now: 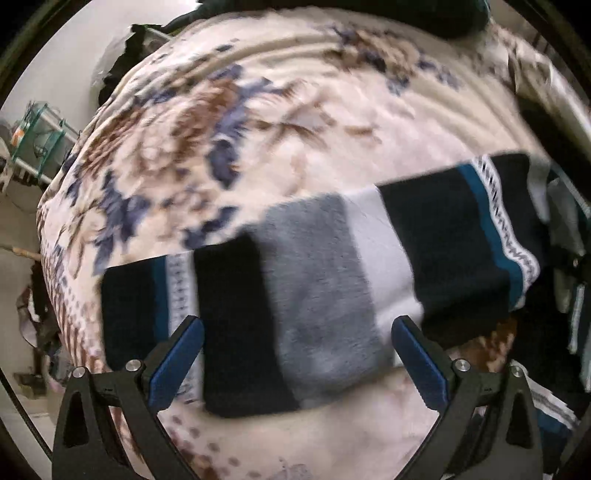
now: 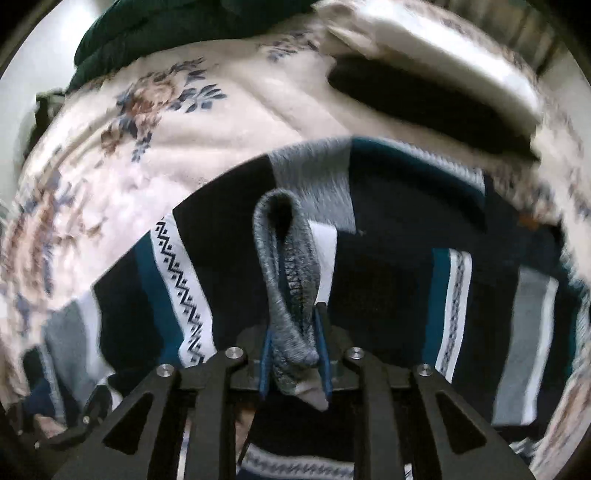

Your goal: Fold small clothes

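Observation:
A striped knit sweater [image 1: 317, 273] in black, grey, white and teal lies across a floral blanket [image 1: 229, 122]. In the left wrist view its sleeve or folded band stretches from lower left to upper right. My left gripper [image 1: 295, 354] is open, its blue pads either side of the grey stripe, just above the fabric. In the right wrist view the sweater [image 2: 388, 266] spreads under me. My right gripper [image 2: 293, 354] is shut on a grey ribbed edge of the sweater [image 2: 284, 266], which stands up in a loop between the fingers.
The floral blanket [image 2: 110, 155] covers the bed. A dark green cover [image 2: 155, 33] lies at the far edge. A white folded pillow or quilt [image 2: 443, 62] sits at the back right. A green-framed rack [image 1: 40, 136] stands on the floor at left.

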`<state>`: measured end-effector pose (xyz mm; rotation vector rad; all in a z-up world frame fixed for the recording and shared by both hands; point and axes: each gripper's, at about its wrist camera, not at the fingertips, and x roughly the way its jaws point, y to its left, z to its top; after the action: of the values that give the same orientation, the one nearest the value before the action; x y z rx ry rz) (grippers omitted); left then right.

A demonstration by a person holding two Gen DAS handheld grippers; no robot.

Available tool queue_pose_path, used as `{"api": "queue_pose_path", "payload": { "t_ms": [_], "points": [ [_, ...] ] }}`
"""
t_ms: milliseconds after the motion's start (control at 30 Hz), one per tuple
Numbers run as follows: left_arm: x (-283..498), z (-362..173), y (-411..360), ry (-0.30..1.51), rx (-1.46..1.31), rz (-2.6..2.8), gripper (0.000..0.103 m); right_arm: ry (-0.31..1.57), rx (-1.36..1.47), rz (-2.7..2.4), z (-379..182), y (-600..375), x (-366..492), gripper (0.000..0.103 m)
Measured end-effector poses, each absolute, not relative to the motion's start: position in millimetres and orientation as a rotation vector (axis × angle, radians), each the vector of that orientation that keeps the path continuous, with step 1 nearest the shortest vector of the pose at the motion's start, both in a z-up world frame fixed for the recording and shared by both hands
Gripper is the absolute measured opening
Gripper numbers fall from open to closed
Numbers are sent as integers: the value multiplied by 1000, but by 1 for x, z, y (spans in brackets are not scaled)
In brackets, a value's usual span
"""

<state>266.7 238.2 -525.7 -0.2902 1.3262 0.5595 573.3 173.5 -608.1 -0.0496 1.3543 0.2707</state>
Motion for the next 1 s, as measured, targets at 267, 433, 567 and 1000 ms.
{"api": "queue_pose_path", "payload": {
  "t_ms": [267, 433, 567, 1000],
  "points": [
    [153, -518, 321, 1300, -654, 760, 103, 1366, 95, 109, -576, 73, 537, 66],
    [128, -559, 371, 1242, -837, 841, 94, 1476, 147, 19, -590, 35, 510, 66],
    [151, -583, 391, 1220, -896, 791, 55, 1463, 90, -15, -588, 32, 498, 66],
    [147, -533, 463, 919, -1017, 769, 10, 1462, 17, 63, -590, 85, 500, 66]
  ]
}}
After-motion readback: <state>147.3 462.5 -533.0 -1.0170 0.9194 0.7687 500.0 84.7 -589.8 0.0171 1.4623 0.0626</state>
